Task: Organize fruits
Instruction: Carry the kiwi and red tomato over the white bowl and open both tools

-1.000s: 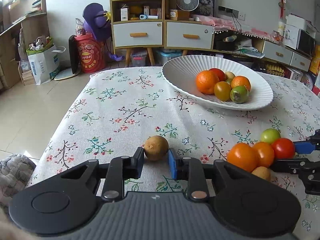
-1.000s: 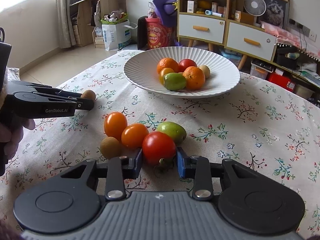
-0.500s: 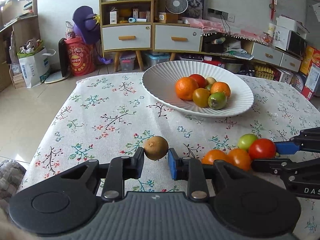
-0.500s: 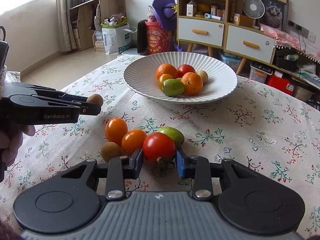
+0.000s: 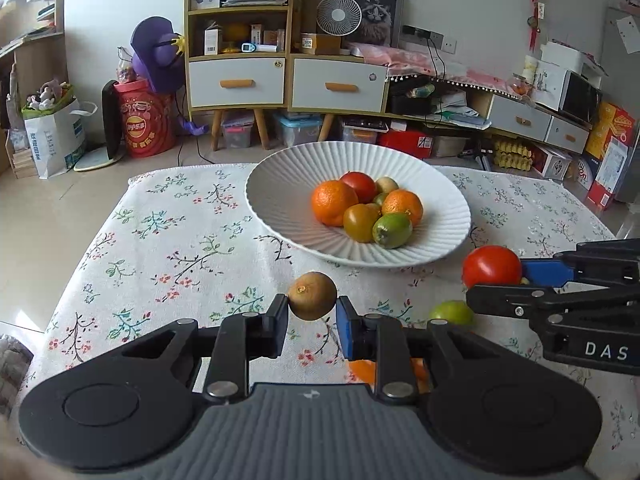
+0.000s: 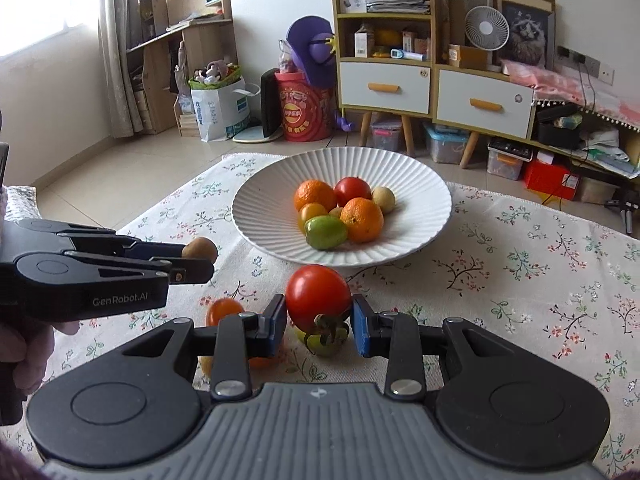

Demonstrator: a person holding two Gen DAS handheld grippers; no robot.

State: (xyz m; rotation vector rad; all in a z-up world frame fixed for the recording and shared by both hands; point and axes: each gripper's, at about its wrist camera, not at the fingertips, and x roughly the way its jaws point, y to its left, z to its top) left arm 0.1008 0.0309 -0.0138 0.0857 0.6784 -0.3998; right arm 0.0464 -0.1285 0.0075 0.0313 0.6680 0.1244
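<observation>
My left gripper point(image 5: 312, 314) is shut on a small brown fruit point(image 5: 312, 296), held above the floral tablecloth in front of the white ribbed plate point(image 5: 280, 184). In the right wrist view the same brown fruit point(image 6: 200, 249) shows at the tips of the left gripper point(image 6: 188, 266). My right gripper point(image 6: 319, 320) is shut on a red tomato point(image 6: 318, 297), lifted off the cloth; that tomato point(image 5: 492, 267) appears at the right in the left wrist view. The plate point(image 6: 420, 200) holds several oranges, tomatoes and green fruits.
On the cloth below the grippers lie a green fruit point(image 5: 452, 312), an orange tomato point(image 6: 224, 310) and other small fruits, partly hidden. A hand point(image 6: 24, 360) grips the left tool. Cabinets, boxes and a fan stand beyond the table's far edge.
Both grippers have risen with their fruits and come closer to the plate. The brown fruit and the red tomato have left the cloth; the loose fruits now lie lower in both views.
</observation>
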